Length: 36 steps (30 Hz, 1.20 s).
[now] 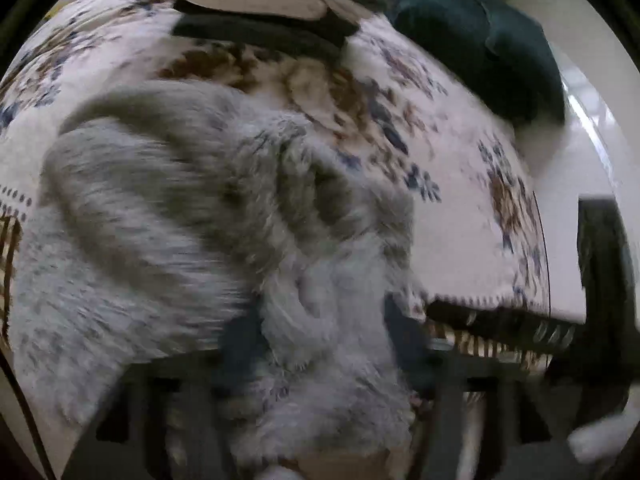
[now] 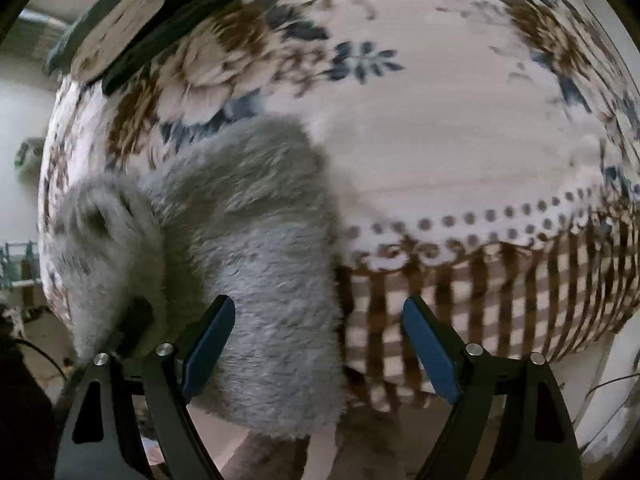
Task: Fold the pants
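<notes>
My right gripper [image 2: 318, 344] hangs with its blue-padded fingers [image 2: 210, 338] spread wide and nothing between them, pointing down at the near edge of the surface spread with a white cloth printed in brown and blue flowers [image 2: 440, 120]; I take it for a desk or low bed, but cannot tell which. The fluffy grey fleece pants [image 2: 256, 248] lie bunched on the left part of that cloth, one thick end spilling over the near edge past the striped brown border [image 2: 500, 280] and hanging toward the floor. In the left wrist view the same pants [image 1: 200, 220] fill the middle as a rumpled mound, and my left gripper's own fingers are too dark and blurred at the bottom to make out; I judge it stands wide and holds nothing, since no fabric looks pinched. The main risk, as I see it, is that the overhanging end drags the rest off the edge, because the pile is heavy and slippery on smooth cloth. A second risk is pinching several layers at once, since the deep fur hides seams and hems. The folded dark and pale clothes stacked at the far side [image 1: 264, 4] could get knocked if I sweep the pants too far.
</notes>
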Available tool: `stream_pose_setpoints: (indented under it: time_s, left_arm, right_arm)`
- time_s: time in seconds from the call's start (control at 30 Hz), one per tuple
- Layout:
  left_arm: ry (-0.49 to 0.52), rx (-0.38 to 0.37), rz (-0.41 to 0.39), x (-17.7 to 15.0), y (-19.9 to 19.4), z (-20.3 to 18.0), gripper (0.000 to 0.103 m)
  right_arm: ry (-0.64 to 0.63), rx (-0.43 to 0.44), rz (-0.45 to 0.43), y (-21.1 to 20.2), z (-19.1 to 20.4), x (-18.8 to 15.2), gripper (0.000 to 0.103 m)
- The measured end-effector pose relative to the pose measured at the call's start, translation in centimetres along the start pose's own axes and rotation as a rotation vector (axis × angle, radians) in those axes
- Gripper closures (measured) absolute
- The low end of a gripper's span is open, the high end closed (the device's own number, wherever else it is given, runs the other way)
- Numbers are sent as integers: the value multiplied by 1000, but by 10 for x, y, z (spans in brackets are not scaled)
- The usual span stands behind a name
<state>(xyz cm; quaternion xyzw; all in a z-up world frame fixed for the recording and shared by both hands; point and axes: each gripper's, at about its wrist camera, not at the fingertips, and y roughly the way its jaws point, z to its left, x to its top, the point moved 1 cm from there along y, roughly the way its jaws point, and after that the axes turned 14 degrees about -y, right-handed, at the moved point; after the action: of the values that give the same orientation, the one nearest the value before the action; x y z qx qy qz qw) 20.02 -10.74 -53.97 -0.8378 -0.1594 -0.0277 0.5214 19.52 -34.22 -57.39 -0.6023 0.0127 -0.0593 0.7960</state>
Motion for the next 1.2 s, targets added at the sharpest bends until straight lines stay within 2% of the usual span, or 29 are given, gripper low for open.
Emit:
stream_pose_setpoints:
  time_s: [0.03, 0.13, 0.23, 0.37, 0.5, 0.57, 0.6, 0.63, 0.7, 0.8, 0.9, 0.97, 1.03, 1.07, 1.1, 1.13, 1.17, 1.2]
  left_arm:
    - [34, 0, -3, -4, -4, -6, 15]
    - [126, 9, -18, -14, -21, -20, 8]
    - [145, 12, -30, -26, -46, -15, 8]
    - [66, 103, -93, -23, -79, 23, 8]
    - [-33, 226, -154, -3, -98, 70, 8]
    - [-67, 273, -178, 5, -103, 88, 8]
    - [-91, 305, -189, 14, -105, 100, 8]
    - [-104, 318, -192, 18, -105, 107, 8]
    - [-140, 340, -205, 29, -111, 120, 8]
    - [-177, 307, -216, 43, -116, 124, 8]
    - [-195, 251, -197, 55, -111, 118, 8]
    - [-193, 205, -163, 65, -100, 109, 8]
    - [-171, 168, -112, 74, -77, 95, 8]
    - [-159, 164, -95, 77, -67, 89, 8]
    - [-138, 158, -68, 80, -54, 83, 8]
    - [-122, 156, -35, 81, -40, 76, 8]
    - [-103, 157, 10, 82, -24, 70, 8]
    - [-83, 169, 41, 81, -14, 67, 8]
  right_arm:
    - [9, 34, -12, -4, -5, 1, 15]
    - [17, 137, -44, -14, -5, 10, 15]
    - [-32, 245, -82, -20, 21, 21, 15]
    - [-131, 417, -56, -3, 61, 33, 15]
    - [-192, 442, 33, 49, 100, 47, 15]
    - [-187, 498, 71, 73, 116, 47, 18]
    - [-171, 501, 69, 78, 119, 45, 46]
    - [-173, 478, 59, 80, 121, 44, 70]
    - [-162, 436, 32, 71, 117, 41, 73]
    - [-68, 405, -52, 32, 88, 34, 75]
    - [55, 410, -111, -11, 32, 21, 74]
    - [114, 376, -126, -29, -3, 14, 74]
    - [131, 335, -89, -29, -36, 9, 67]
    - [145, 343, -41, -17, -48, 8, 62]
    - [174, 357, 26, 1, -62, 6, 51]
    - [188, 342, 105, 16, -72, 3, 43]
    - [185, 312, 157, 27, -77, 2, 43]
    - [167, 277, 172, 28, -78, 3, 43]
